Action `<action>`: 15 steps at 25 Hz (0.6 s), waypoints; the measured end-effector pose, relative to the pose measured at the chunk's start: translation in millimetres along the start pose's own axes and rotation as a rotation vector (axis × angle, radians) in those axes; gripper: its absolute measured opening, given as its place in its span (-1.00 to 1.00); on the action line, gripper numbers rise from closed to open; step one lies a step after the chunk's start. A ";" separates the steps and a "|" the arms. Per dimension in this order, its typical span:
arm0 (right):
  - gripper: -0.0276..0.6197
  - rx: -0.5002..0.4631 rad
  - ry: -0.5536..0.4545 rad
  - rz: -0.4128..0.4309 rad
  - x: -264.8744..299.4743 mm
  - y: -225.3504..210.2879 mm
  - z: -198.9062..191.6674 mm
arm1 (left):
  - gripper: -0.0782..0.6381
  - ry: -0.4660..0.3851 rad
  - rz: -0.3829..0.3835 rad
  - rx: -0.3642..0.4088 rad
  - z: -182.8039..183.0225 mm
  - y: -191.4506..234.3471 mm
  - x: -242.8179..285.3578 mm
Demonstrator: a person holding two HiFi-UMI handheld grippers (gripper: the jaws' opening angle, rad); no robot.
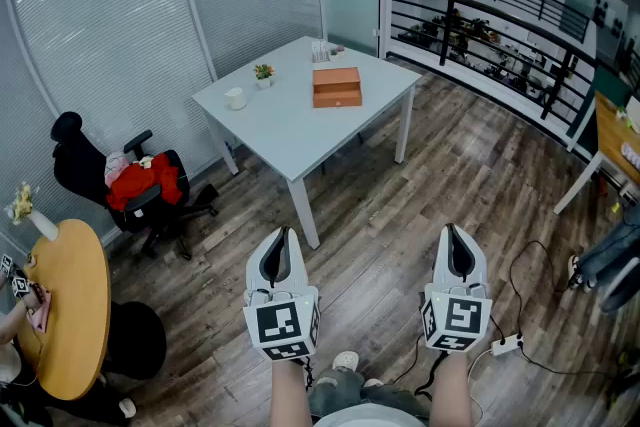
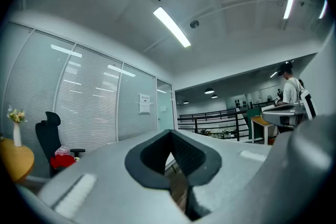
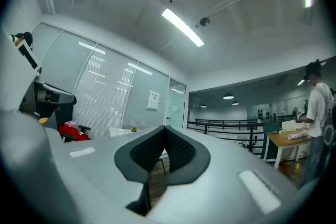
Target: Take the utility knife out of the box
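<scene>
Evidently not begun in any real sense: nothing lifted, nothing opened, nothing touched. Can make out the brown box [image 1: 337, 87] resting toward the far side of the white table [image 1: 290, 130], well apart from both grippers and across a stretch of wooden floor [image 1: 380, 215]. Looks closed from here, with no utility knife on show in any view; presumably lying inside, though only a guess. Holding the left gripper [image 1: 283, 237] and the right gripper [image 1: 452, 233] low and level in front of the body, side by side, aimed roughly toward the table. Both clamped shut on nothing: dark pads [image 2: 186, 153] pressed together at the tip in the left gripper view, likewise in the right gripper view, with only the room beyond. Left to do, then, practically everything: walk up to the table, bring the grippers to the box, part the jaws, raise the lid, find the knife, grip it and lift it clear. Worth steering round the potted plant [image 1: 263, 72] and the white cup [image 1: 235, 99] standing to the left of the box on the same table, neither wanted for this job
</scene>
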State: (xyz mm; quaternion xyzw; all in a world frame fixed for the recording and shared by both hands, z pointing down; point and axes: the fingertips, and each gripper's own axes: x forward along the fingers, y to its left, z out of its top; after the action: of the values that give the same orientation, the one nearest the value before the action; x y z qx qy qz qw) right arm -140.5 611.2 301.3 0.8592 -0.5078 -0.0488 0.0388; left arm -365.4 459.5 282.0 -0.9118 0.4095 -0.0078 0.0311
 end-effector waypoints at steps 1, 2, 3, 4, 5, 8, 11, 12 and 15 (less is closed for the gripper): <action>-0.83 -0.003 0.000 -0.003 0.9 0.5 -0.2 | -0.78 0.000 0.001 -0.001 -0.4 1.3 0.3; -0.83 -0.005 0.000 -0.006 1.9 1.1 -0.3 | -0.78 0.000 0.002 -0.001 -0.7 2.6 0.7; -0.83 -0.008 0.000 -0.008 3.0 1.7 -0.4 | -0.78 0.000 0.004 -0.002 -0.9 4.0 1.1; -0.83 -0.011 0.001 -0.009 4.1 2.3 -0.5 | -0.78 -0.001 0.005 -0.001 -1.1 5.2 1.6; -0.83 -0.012 0.002 -0.009 5.1 2.7 -0.8 | -0.78 -0.001 0.007 -0.001 -1.4 6.0 2.2; -0.83 -0.014 0.004 -0.007 7.3 2.7 -2.4 | -0.78 0.000 0.009 -0.001 -3.0 6.8 4.6; -0.83 -0.012 0.007 -0.009 13.0 3.1 -3.5 | -0.78 0.003 0.009 -0.006 -4.1 9.2 10.6; -0.83 -0.011 0.007 -0.011 16.0 3.7 -3.7 | -0.78 0.004 0.009 -0.009 -4.8 10.9 13.6; -0.82 -0.003 -0.012 -0.020 26.1 6.4 -1.9 | -0.78 0.007 0.008 -0.016 -6.9 18.2 24.7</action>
State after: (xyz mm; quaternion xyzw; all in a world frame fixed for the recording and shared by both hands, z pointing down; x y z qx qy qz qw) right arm -133.4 585.3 302.8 0.8638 -0.4995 -0.0549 0.0365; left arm -362.8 428.7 287.4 -0.9103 0.4132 -0.0078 0.0224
